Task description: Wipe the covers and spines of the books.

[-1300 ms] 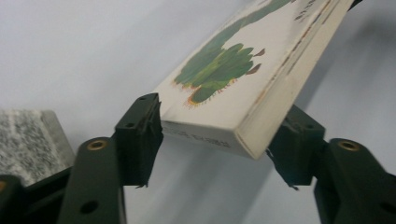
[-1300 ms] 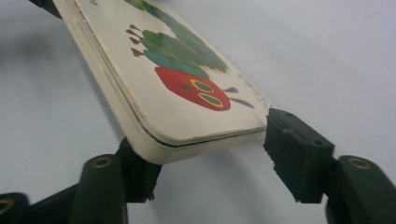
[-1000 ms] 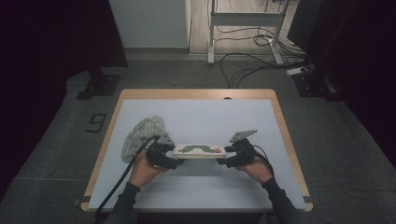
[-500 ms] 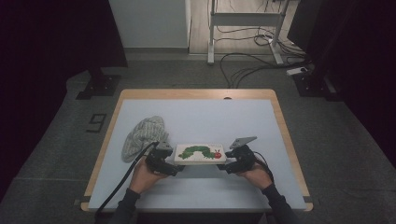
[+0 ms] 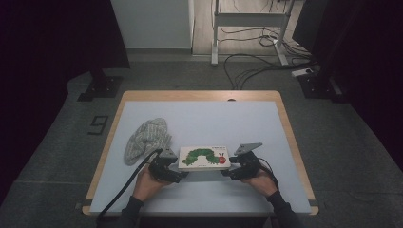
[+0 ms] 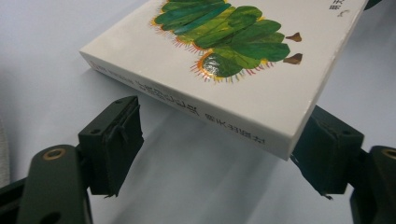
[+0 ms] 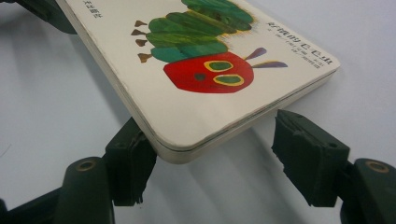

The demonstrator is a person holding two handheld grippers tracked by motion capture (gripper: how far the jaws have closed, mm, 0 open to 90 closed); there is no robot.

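White book [image 5: 204,157] between both grippers | left gripper [image 5: 177,175] apart, just closing | right gripper [image 5: 227,173] apart, possibly touching corner

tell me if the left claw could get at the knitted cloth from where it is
Probably yes. The knitted cloth lies just beyond the left claw on bare table, nothing between them. The claw's jaws are open beside the book, so it looks free to swing over.

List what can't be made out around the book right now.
- book underside: hidden by its cover, all views.
- Cover title: too small, high view; cut by frame edge, left gripper view.
- left gripper and right gripper: pad contact hidden under book corners.
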